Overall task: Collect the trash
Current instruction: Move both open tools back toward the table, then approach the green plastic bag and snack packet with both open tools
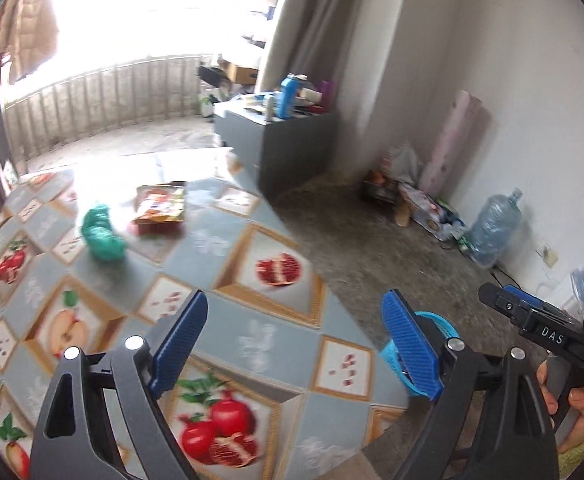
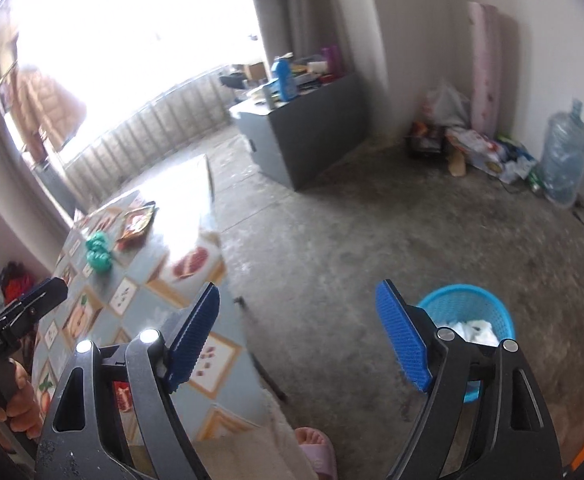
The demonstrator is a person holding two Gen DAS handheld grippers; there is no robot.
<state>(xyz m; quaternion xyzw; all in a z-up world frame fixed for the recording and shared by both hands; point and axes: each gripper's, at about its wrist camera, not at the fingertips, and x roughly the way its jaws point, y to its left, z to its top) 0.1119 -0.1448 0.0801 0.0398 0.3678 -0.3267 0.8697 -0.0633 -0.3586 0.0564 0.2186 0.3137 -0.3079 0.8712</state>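
A crumpled green bag and a red-and-yellow snack packet lie on the fruit-patterned table; both also show in the right wrist view, the bag and the packet. A blue mesh trash basket with white paper in it stands on the floor right of the table; its rim shows behind my left finger. My left gripper is open and empty over the table's near part. My right gripper is open and empty above the table edge and floor.
A grey cabinet with bottles stands at the back. Bags, boxes and a large water jug lie along the right wall. The floor is bare concrete. A slippered foot is below the right gripper.
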